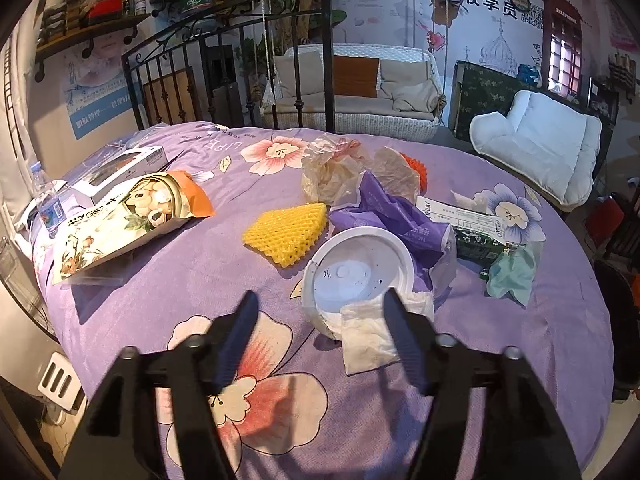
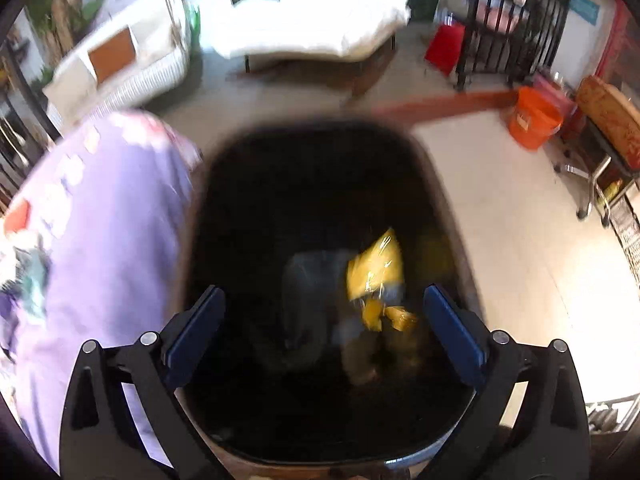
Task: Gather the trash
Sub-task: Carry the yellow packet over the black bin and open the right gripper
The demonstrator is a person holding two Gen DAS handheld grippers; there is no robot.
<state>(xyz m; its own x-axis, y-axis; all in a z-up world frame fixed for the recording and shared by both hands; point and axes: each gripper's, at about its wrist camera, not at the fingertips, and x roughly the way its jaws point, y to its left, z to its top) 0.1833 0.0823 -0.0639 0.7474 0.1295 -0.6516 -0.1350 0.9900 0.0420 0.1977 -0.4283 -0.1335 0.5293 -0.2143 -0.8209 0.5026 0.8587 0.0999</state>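
Observation:
Trash lies on a purple floral bedspread (image 1: 168, 280): a white plastic cup (image 1: 352, 276) on its side, a crumpled white tissue (image 1: 366, 336), a yellow foam net (image 1: 288, 232), a purple wrapper (image 1: 392, 212), clear crumpled plastic (image 1: 332, 168), a snack bag (image 1: 128, 216) and a teal wad (image 1: 512, 274). My left gripper (image 1: 320, 304) is open and empty just in front of the cup and tissue. My right gripper (image 2: 324, 300) is open and empty above a black trash bin (image 2: 224, 184). A yellow wrapper (image 2: 374, 268) lies inside the bin.
A water bottle (image 1: 48, 204) and a white box (image 1: 120, 172) sit at the bed's left edge. A black iron headboard (image 1: 240, 60) stands behind. An orange bucket (image 2: 532, 116) and white lounge chair (image 2: 312, 12) stand on the floor beyond the bin.

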